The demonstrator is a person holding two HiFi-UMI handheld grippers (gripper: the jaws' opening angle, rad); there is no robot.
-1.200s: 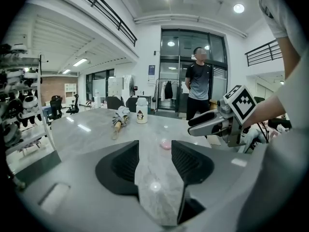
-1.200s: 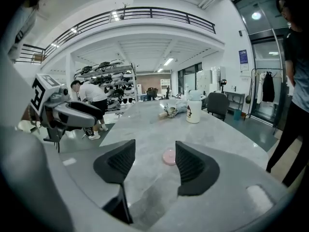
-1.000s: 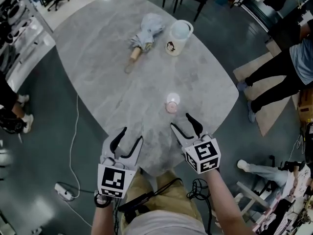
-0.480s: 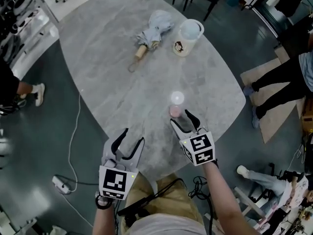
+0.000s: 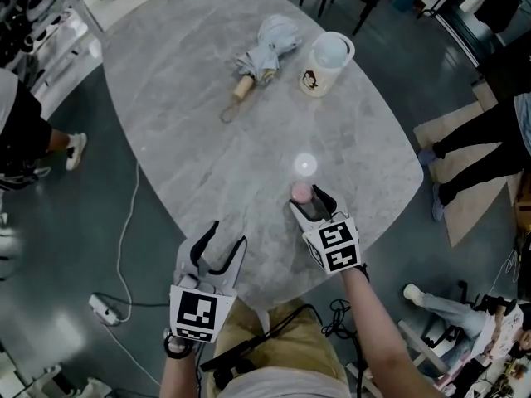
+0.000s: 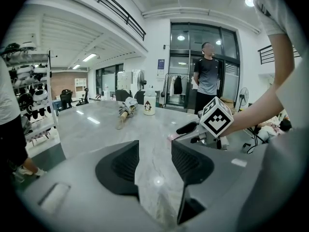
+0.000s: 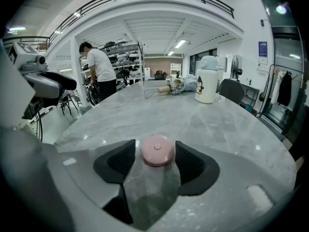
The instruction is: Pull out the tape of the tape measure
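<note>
A small round pink tape measure (image 5: 300, 191) lies flat on the grey marble table (image 5: 216, 139), near its front right. My right gripper (image 5: 306, 200) is open and low over the table. The tape measure (image 7: 157, 151) sits between its two jaws, with narrow gaps on either side. My left gripper (image 5: 227, 233) is open and holds nothing, above the table's near edge to the left. In the left gripper view the jaws (image 6: 154, 151) frame bare tabletop, and the right gripper (image 6: 190, 128) shows to the right with a bit of pink below it.
A folded grey umbrella (image 5: 264, 50) and a white mug with a cartoon figure (image 5: 325, 63) lie at the table's far side. A person in dark trousers (image 5: 481, 152) stands to the right, another person (image 5: 25, 131) to the left. A power strip (image 5: 104, 307) lies on the floor.
My right gripper has moved forward across the table until its jaws straddle the tape measure. The left gripper has hardly moved.
</note>
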